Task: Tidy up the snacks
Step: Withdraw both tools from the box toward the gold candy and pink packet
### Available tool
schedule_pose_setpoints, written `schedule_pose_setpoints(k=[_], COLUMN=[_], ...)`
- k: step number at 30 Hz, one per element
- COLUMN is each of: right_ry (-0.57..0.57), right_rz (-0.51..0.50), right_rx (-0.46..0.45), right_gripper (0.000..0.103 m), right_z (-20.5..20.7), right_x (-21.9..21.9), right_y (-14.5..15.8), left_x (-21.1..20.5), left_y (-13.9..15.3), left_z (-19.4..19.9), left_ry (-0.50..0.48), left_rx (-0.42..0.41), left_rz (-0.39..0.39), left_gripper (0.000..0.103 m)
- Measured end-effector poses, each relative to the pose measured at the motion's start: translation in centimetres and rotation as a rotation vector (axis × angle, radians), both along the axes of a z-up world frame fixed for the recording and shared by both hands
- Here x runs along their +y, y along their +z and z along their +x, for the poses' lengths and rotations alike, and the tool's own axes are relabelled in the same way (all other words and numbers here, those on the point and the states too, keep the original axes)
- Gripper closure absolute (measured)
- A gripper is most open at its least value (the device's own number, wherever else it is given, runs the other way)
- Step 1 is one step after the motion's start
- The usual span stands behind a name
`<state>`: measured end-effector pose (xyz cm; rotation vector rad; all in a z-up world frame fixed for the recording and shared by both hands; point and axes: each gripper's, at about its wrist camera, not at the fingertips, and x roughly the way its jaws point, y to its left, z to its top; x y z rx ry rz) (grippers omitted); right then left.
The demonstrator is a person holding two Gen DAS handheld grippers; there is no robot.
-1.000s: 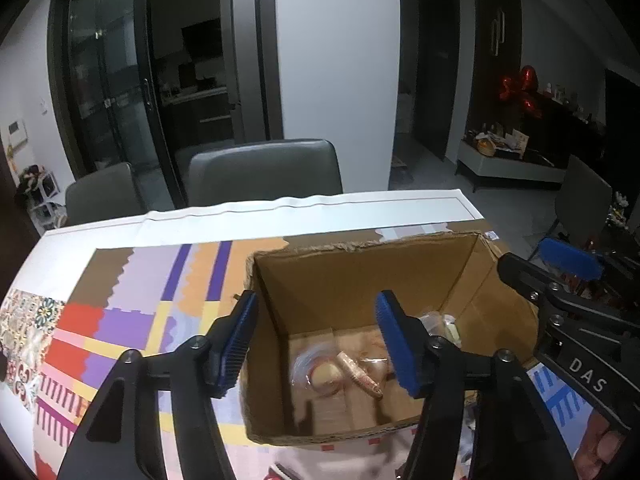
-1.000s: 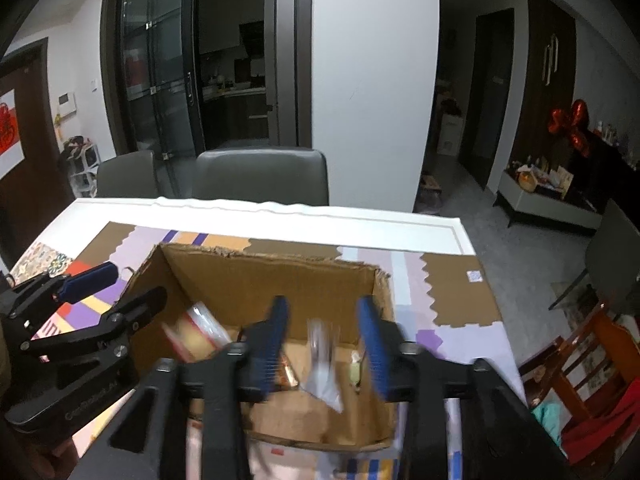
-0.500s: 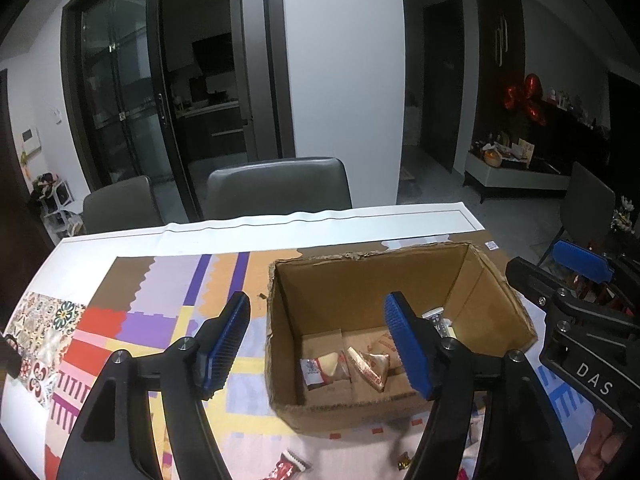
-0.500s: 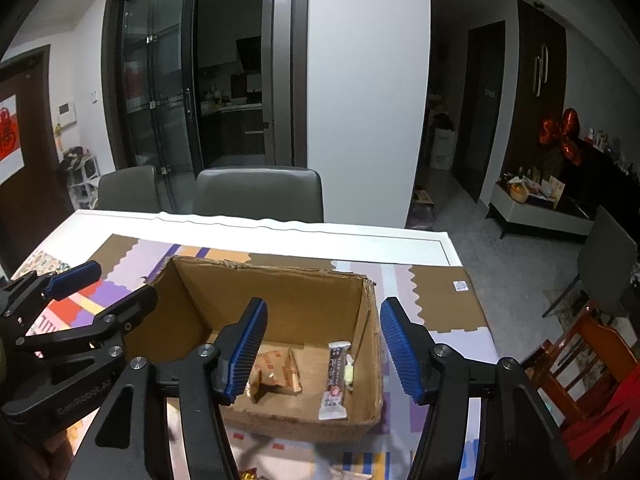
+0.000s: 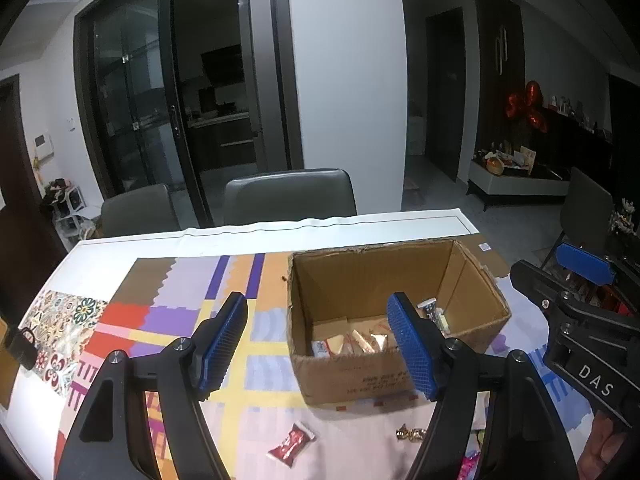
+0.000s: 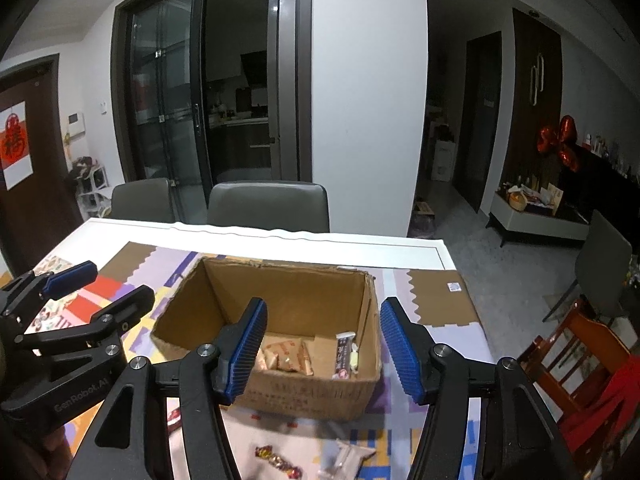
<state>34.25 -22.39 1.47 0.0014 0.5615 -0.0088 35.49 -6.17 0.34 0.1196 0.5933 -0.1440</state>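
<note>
Two grippers are hovering in front of the cardboard box (image 5: pixel 360 372) on the patterned table (image 5: pixel 168 312). The left gripper (image 5: pixel 320 344), just widened, and the right gripper (image 6: pixel 322 346) are both gaping, gripping nothing. Snacks (image 6: pixel 286 356) are lying inside the box, while a red packet (image 5: pixel 291 444) is sitting on the table before it.

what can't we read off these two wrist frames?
- Left wrist: brown cardboard box floor partly hidden by its near wall and a blue finger pad.
- Left wrist: pink wrapper cut off by the bottom edge.
- Right wrist: clear packet blurred; contents unreadable.
- Both: wrapper print too small.
</note>
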Motion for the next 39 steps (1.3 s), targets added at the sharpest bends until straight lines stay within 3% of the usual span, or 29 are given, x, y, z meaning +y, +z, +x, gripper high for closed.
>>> schedule_pose_setpoints(k=[3,7,17,21,39], right_ry=[-0.001,-0.010,-0.015,-0.013,0.019], right_rz=[-0.002,-0.006,-0.009,-0.015,-0.023], right_rx=[-0.002,-0.010,-0.016,-0.016,0.003], right_gripper=[0.043,0.031,0.023,0.023,0.022], right_z=[-1.1,-2.6,-5.8,-6.8,-10.4], right_x=[0.1,0.2,0.5,0.5,1.6], right_y=[-0.1,-0.4,-1.2,-1.3,-3.7], left_x=[0.4,0.6,1.0,1.2,2.8], left_y=[0.0,-0.3,-0.4,-0.4,-2.9], left_z=[-1.3,-2.7,-5.8,-6.7,-10.8], left_ry=[0.015,0.022,0.037,0.044,0.078], left_rx=[-0.011,-0.014,-0.029,-0.036,-0.016], left_rz=[-0.003,0.004,0.010,0.015,0.025], left_gripper=[0.028,0.027,0.021,0.016,0.016])
